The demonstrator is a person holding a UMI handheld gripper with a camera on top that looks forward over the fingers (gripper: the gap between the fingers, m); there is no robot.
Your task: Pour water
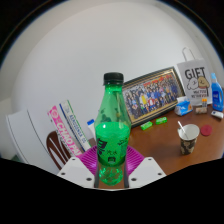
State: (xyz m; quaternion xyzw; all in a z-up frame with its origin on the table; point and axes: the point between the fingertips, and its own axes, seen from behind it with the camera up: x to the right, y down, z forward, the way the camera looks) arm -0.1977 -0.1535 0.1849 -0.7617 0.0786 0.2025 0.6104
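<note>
Green bottle [111, 130], black-capped, upright at frame centre, pinched between both pads of the gripper [110, 176]; paper cup [188, 138] at right on the wooden table [160, 147].

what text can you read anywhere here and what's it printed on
"GIFT": on the white paper gift bag behind the wooden desk.
Green plastic bottle with black cap, between the fingers of the gripper: its label is blurred, not readable.
Framed group photo: any caption is too small to read.
Pink and white box to the bottle's side: print too blurred.
White paper cup: no legible marking.
</note>
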